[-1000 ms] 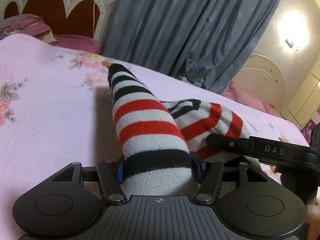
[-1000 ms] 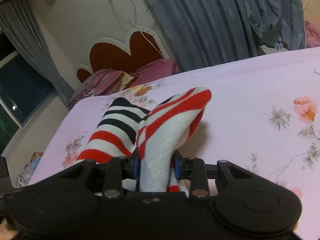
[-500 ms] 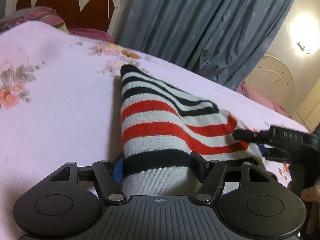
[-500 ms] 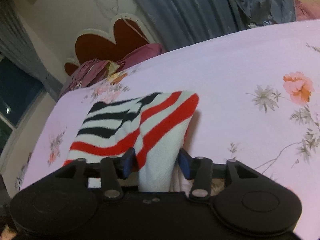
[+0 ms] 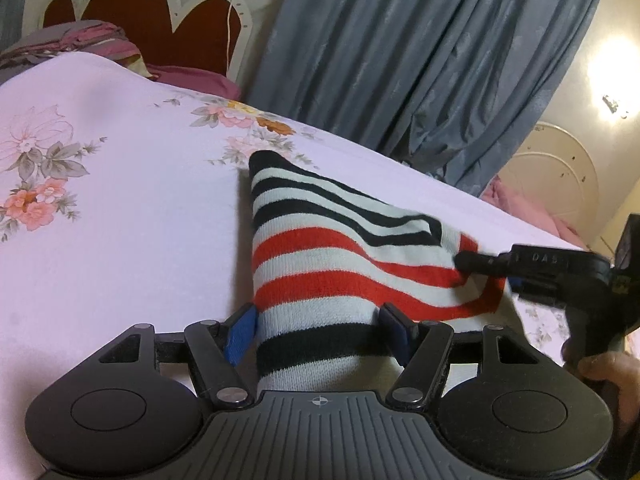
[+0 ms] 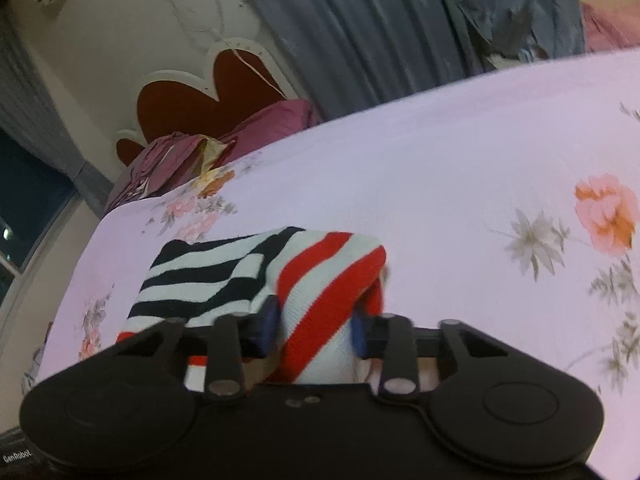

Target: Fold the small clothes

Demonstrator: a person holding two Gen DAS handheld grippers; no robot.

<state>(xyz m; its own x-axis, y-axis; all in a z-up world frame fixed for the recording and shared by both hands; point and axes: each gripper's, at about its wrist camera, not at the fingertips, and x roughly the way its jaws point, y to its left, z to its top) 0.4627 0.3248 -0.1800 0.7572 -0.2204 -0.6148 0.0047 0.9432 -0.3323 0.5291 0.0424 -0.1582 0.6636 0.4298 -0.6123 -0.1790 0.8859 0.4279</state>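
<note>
The striped garment (image 5: 320,264), white w/ red and black bands, lay on the pink flowered bedsheet (image 5: 120,240), near the middle of the bed. It was folded over on itself: the black-striped part sat on the side toward the headboard (image 5: 132,24), the red-striped part toward the right gripper.

The left gripper (image 5: 320,328) had its blue pads on both sides of one end of the garment, at the black band. The jaws stood rather wide, and the cloth filled the gap between them, so they held that end.

The right gripper (image 6: 316,326) held another end. Its jaws had just been closing, and in the right wrist view they were narrow, w/ a bunched-up red-and-white fold pinched between the blue pads. In the left wrist view this gripper came in from the right side, its finger (image 5: 480,262) lying on the red stripes, and part of a hand (image 5: 600,372) gripped the handle below.

Behind the bed hung a grey-blue curtain (image 5: 420,60). Purple pillows (image 6: 224,140) lay by the headboard. A wall lamp (image 5: 616,52) shone at the right, very bright, so details there were not clear.
</note>
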